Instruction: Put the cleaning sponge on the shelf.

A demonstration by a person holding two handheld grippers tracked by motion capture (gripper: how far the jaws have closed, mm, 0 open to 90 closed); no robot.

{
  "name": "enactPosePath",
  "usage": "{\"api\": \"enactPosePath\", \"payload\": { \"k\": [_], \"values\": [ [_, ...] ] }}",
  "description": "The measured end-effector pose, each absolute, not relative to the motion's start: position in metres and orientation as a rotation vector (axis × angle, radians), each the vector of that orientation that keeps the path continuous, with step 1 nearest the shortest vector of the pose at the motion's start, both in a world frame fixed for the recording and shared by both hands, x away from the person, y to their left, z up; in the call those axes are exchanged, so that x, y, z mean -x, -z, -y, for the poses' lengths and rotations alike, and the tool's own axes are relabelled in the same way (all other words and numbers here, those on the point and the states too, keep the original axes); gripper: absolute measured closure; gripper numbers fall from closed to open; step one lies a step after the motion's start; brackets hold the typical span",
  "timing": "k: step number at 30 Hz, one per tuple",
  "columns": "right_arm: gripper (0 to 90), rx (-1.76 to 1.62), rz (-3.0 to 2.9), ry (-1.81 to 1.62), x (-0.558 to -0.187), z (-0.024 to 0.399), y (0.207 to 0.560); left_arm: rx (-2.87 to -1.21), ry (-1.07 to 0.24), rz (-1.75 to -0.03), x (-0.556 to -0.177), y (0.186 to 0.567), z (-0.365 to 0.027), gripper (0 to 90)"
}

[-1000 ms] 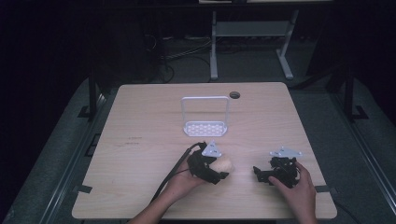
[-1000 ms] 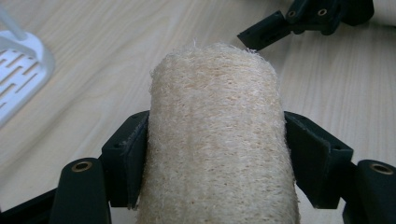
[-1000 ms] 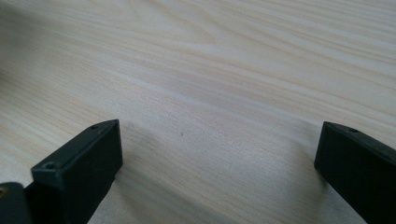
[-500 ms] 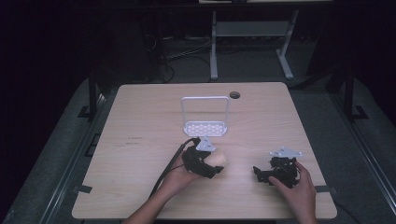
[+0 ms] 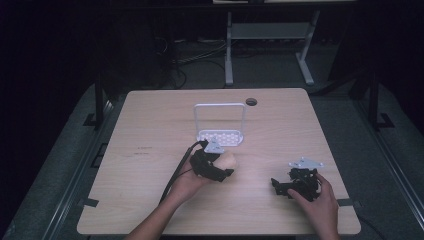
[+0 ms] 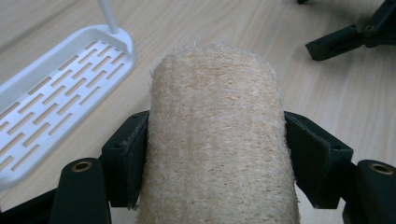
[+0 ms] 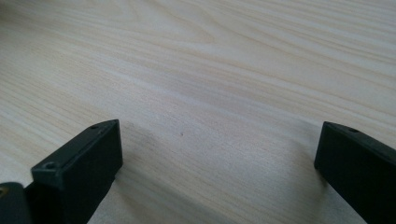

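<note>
Loofah (image 6: 217, 135): beige, fibrous cylinder, clamped between left gripper (image 6: 217, 154) jaws.
Rack (image 6: 56, 88): white, slotted, left of jaws.
Right gripper (image 7: 217, 154): jaws wide apart, bare tabletop (image 7: 210, 70) between.

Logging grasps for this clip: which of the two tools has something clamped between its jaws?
The left tool: its jaws press both sides of the beige loofah sponge. The right tool stands open over bare table.

Standing just beyond the left gripper (image 5: 220, 167) and its loofah sponge (image 6: 217, 140): a white slotted rack (image 5: 220, 136) with an upright hoop frame, blocking the straight way ahead. Lying open all around: bare wooden table (image 5: 150, 200), with wide room between the rack and the right gripper (image 5: 280, 185). Sitting well behind, near the far edge: a dark cable hole (image 5: 251, 102).
</note>
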State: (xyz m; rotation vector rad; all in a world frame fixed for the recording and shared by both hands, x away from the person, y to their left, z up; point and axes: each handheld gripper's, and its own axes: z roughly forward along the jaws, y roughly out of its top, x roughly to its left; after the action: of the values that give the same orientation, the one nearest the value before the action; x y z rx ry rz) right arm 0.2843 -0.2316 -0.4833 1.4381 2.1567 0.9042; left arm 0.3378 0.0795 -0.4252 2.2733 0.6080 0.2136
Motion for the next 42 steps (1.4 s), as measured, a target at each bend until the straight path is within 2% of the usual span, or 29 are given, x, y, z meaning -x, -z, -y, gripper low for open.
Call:
{"api": "enactPosePath", "payload": {
  "k": [42],
  "values": [
    [0.7, -1.438, -2.157, -0.904, -0.284, 0.232, 0.483, -2.252, -0.304, -0.718, -0.405, 0.418, -0.073, 28.4]
  ]
}}
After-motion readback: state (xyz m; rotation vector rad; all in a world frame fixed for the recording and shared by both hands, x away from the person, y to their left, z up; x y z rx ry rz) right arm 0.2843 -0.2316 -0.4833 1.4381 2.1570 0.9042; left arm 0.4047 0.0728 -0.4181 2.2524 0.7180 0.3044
